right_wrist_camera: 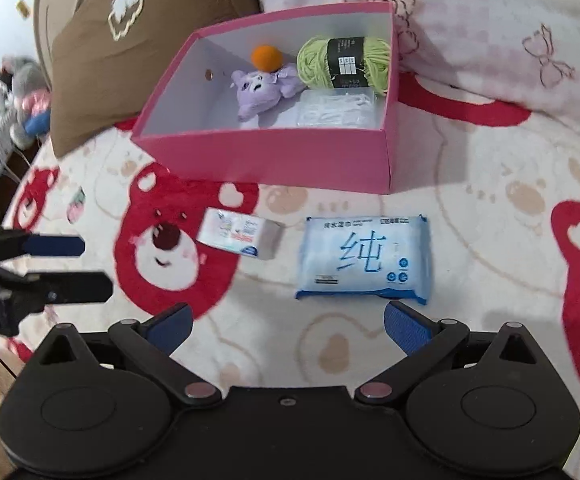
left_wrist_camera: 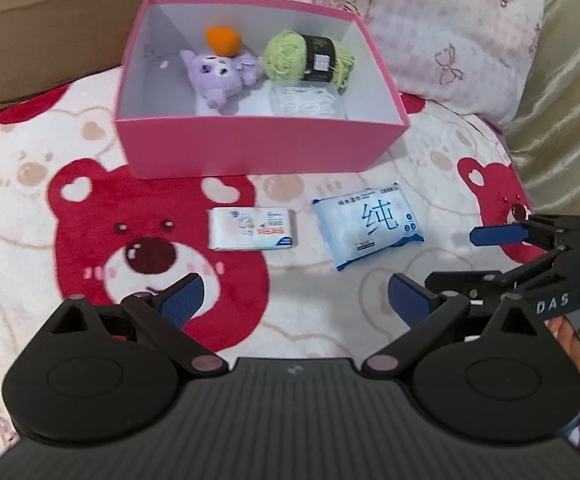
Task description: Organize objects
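A bear-print blanket [left_wrist_camera: 29, 216] is spread under a pink box [left_wrist_camera: 249, 152]; "纯" is printed on the wipes pack [right_wrist_camera: 364, 258]. The left gripper [left_wrist_camera: 294, 300] and the right gripper [right_wrist_camera: 287, 322] are held wide, empty.

Two fisheye views of a bed, evenly lit indoors, slightly soft.

Light is diffuse and moderate, with no hard glare. The pink box [left_wrist_camera: 249, 152] casts only a faint shadow on the blanket [left_wrist_camera: 330, 288], and its white inner walls are shaded grey on the left side. Both views bend strongly towards the edges, with dark corners in the right wrist view. The printing on the blue wipes pack [right_wrist_camera: 364, 258] is readable but a little smeared. The other gripper's fingers [right_wrist_camera: 53, 246] at the left edge look streaked with motion blur, and the pillows [left_wrist_camera: 430, 28] behind are soft.
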The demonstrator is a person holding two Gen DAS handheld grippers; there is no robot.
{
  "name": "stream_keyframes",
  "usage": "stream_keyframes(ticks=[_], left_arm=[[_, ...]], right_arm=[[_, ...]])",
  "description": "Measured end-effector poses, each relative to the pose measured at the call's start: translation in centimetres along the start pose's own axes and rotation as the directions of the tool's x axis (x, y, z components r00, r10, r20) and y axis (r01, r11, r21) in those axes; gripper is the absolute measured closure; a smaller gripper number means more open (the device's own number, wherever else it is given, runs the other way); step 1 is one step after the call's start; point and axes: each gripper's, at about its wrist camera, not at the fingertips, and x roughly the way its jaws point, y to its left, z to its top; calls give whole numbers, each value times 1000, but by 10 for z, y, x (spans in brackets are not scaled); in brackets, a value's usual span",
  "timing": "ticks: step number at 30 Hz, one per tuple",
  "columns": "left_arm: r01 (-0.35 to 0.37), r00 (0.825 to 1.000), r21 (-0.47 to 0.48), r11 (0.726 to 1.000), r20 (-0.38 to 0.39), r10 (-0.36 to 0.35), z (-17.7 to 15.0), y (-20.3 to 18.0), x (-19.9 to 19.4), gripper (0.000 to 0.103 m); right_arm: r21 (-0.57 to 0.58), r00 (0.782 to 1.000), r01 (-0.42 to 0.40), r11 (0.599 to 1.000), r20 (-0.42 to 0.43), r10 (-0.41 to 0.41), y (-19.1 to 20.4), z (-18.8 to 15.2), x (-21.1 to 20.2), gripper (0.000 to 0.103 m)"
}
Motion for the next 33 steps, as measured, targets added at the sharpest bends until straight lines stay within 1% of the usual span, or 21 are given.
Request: stream_keyframes(ticks=[4,6,8,12,15,18,20,23,26,27,29,32,33], left_arm=[[10,1000,-5,1000,-18,-10,-6,-7,23,1],[12,1000,-14,1000,-27,-12,-7,-9,35,1],[20,1000,-17,1000,-20,-20,-7,-11,44,1],[22,1000,-55,998,13,-21,-7,-11,62,1],[31,999,-79,996,40,-28,-4,-11,74,1],[35,998,-81,996,57,-31,-1,-13,87,2],[55,997,-83,995,63,-49,0,-15,96,4],[88,994,-97,991,73,-81,-1,-19,110,6],[83,994,-101,991,85,-75,-3,-24,122,9],[83,993,-96,992,89,-75,-4,-26,126,10],[78,992,-93,993,108,-68,-6,-28,134,18],[73,984,-83,994,171,-58,-14,-32,140,19],[76,980,-75,994,188,-61,-15,-33,140,19]], right_arm=[[-66,999,46,997,7,-46,-1,-7,11,0],[-86,998,61,994,13,-60,-3,-10,16,0],[-90,997,67,994,31,-64,-6,-12,22,0],[-110,988,83,990,137,-68,-11,-21,33,0],[-127,983,93,988,171,-71,-16,-25,48,0],[-140,979,104,985,190,-77,-23,-28,61,0],[-147,974,120,982,207,-88,-28,-30,69,0],[-164,965,148,975,242,-105,-33,-32,79,0],[-181,952,166,969,287,-109,-37,-36,89,0],[-177,948,173,969,298,-115,-38,-37,92,0],[-141,943,160,977,314,-110,-41,-40,97,0],[-94,938,127,987,336,-88,-47,-45,103,0],[-73,942,111,991,324,-81,-50,-44,105,0]])
